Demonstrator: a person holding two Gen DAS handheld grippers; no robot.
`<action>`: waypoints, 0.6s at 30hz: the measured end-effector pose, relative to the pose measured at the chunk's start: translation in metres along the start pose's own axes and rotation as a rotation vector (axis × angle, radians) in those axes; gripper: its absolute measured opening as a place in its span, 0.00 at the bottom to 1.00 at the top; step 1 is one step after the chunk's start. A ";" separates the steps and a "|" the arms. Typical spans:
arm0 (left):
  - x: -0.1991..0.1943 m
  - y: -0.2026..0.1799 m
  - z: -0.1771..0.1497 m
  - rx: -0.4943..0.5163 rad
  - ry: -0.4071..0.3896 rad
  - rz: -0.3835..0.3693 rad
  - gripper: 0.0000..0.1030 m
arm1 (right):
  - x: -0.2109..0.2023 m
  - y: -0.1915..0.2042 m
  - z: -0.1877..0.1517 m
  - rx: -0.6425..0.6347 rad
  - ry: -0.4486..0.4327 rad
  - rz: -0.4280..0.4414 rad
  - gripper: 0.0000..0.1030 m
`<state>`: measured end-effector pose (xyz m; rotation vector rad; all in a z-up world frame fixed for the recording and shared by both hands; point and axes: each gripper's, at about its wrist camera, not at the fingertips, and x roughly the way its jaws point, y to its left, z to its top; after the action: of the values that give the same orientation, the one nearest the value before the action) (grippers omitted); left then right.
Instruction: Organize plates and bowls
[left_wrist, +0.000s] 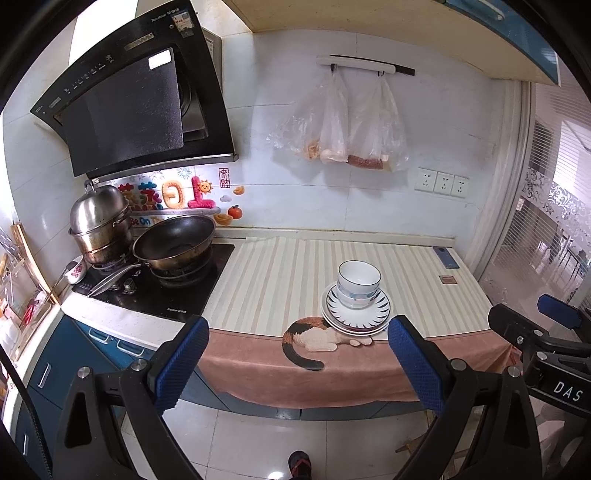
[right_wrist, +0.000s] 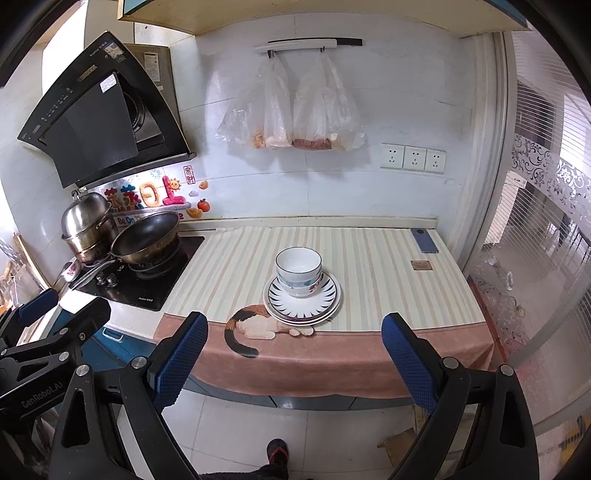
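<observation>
White bowls (left_wrist: 359, 282) (right_wrist: 298, 270) with blue rims are stacked inside one another on a stack of plates (left_wrist: 380, 307) (right_wrist: 327, 295) with a dark ray pattern. The pile stands near the front of the striped counter mat (left_wrist: 280, 280) (right_wrist: 369, 266). My left gripper (left_wrist: 299, 363) hangs open in front of the counter edge, well short of the pile, with nothing between its blue pads. My right gripper (right_wrist: 293, 360) is open too, also short of the counter and empty. Each gripper shows at the edge of the other's view: the right gripper (left_wrist: 532, 317) and the left gripper (right_wrist: 61, 308).
A gas hob (left_wrist: 155, 280) at the left carries a dark wok (left_wrist: 175, 242) (right_wrist: 147, 238) and a steel steamer pot (left_wrist: 99, 221) (right_wrist: 86, 227). A phone (left_wrist: 446, 257) (right_wrist: 424, 240) and a small brown square (right_wrist: 421, 265) lie at the mat's far right. Plastic bags (left_wrist: 351, 122) hang on the wall. A foot (right_wrist: 277, 452) shows on the floor.
</observation>
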<state>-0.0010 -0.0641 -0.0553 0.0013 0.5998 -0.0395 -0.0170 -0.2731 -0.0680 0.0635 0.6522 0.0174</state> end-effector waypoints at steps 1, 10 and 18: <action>0.000 0.001 0.000 0.001 -0.001 -0.003 0.97 | -0.002 0.000 0.000 0.002 -0.003 -0.002 0.94; -0.008 0.000 0.000 -0.001 -0.021 -0.006 0.97 | -0.012 -0.003 -0.004 0.000 -0.016 -0.005 0.94; -0.013 0.000 -0.003 0.000 -0.026 -0.002 0.97 | -0.021 -0.004 -0.010 0.001 -0.028 0.007 0.94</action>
<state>-0.0130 -0.0634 -0.0505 -0.0002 0.5734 -0.0417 -0.0393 -0.2772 -0.0632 0.0673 0.6244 0.0231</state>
